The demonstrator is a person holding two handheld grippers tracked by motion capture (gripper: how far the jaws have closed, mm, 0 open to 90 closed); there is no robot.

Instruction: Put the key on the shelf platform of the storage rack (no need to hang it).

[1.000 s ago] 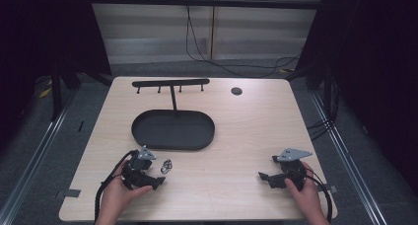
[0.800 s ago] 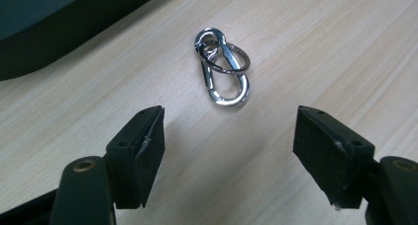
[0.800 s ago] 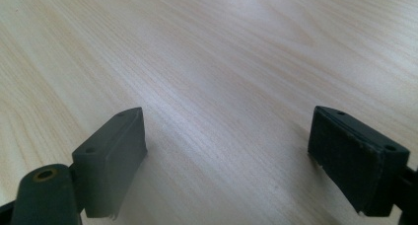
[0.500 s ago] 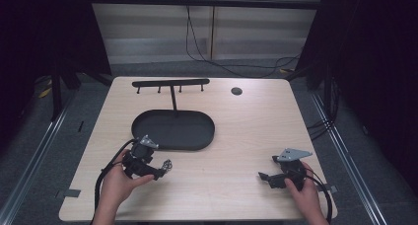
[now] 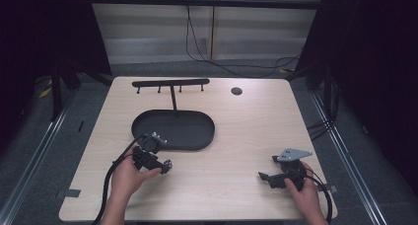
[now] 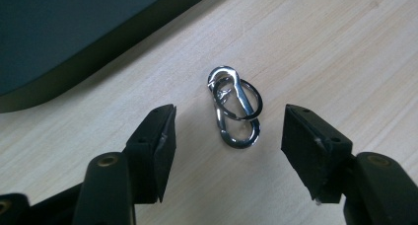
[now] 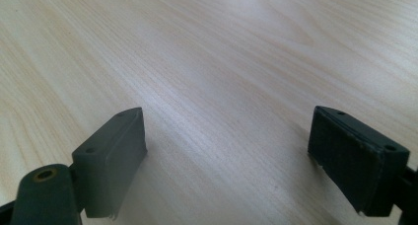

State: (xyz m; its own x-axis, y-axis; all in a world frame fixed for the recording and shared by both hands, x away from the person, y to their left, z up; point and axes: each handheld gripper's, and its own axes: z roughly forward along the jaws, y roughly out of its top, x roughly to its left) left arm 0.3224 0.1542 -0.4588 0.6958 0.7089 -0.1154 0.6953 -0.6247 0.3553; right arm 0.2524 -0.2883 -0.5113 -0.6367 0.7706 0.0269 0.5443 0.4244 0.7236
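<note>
Left gripper [image 5: 165,167], high view: near the worktop's [image 5: 246,131] front-left part, held in the person's left hand [image 5: 125,178], jaws pointing toward 3 o'clock. Its cable runs off toward 7 o'clock over the front edge.

Left gripper [image 6: 229,131], own view: jaws partly open and just been closing. A silver carabiner clip [image 6: 231,114] with a dark key ring [image 6: 237,99] looped through it lies flat on the wood between the two pads, touching neither. The clip lies with its long axis running from 11 to 5 o'clock; the ring overlaps its upper half. In the high view the clip [image 5: 167,164] is a small bright speck at the gripper's tip.

Black oval tray [image 5: 197,136]: at 1 o'clock from the left gripper, close by, its near rim just beyond the gripper's body. In the left gripper view its edge [image 6: 88,67] fills the 10 o'clock corner, apart from the clip.

Black rack [image 5: 170,83] with small hooks stands on a post rising from the tray's far end, at 12 o'clock. Small dark round disc [image 5: 236,91] near the far edge, at 1 o'clock from the tray.

Right gripper [image 5: 263,176]: front-right part of the worktop, in the right hand [image 5: 303,190], grey three-cornered plate on top, jaws pointing to 9 o'clock. Own view: right gripper [image 7: 226,156] stands wide, bare wood between the pads, nothing held
</note>
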